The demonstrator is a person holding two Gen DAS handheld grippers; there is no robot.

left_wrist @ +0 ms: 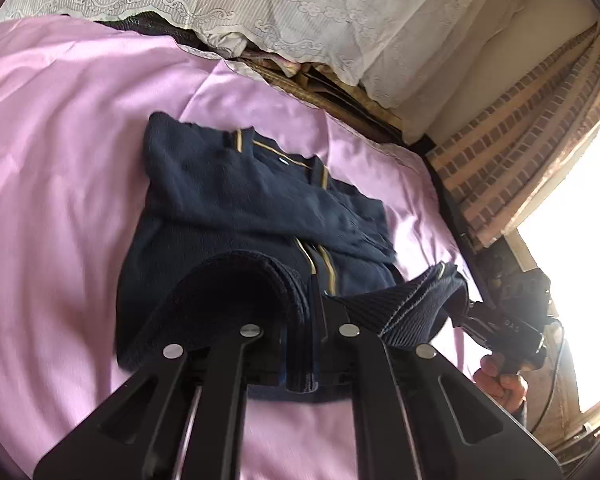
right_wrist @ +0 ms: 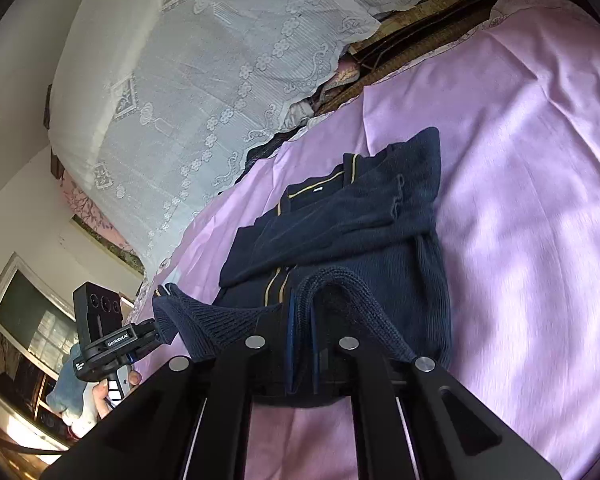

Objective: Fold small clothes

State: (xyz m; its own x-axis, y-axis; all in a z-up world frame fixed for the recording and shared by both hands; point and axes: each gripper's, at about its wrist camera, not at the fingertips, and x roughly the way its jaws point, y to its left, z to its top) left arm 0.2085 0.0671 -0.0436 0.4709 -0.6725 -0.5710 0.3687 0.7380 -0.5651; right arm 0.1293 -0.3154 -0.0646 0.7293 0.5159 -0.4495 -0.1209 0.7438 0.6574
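A navy knit cardigan (left_wrist: 240,208) with tan stripes lies on the pink sheet, its sleeves folded across the chest. Its ribbed bottom hem is lifted off the sheet and hangs stretched between both grippers. My left gripper (left_wrist: 312,316) is shut on the left part of the hem, which bulges over its fingers. It shows again at the left of the right wrist view, my left gripper (right_wrist: 160,332) pinching a hem corner. My right gripper (right_wrist: 302,320) is shut on the hem's other part of the cardigan (right_wrist: 360,220). In the left wrist view my right gripper (left_wrist: 466,306) grips the far corner.
The pink sheet (left_wrist: 60,160) (right_wrist: 520,160) covers the bed around the cardigan. A pile under a white lace cover (left_wrist: 300,8) (right_wrist: 180,80) lies along the far side. A bright window (left_wrist: 580,200) and brick-pattern curtain (left_wrist: 520,140) are at the right. A person's hand (left_wrist: 500,380) (right_wrist: 104,396) holds each handle.
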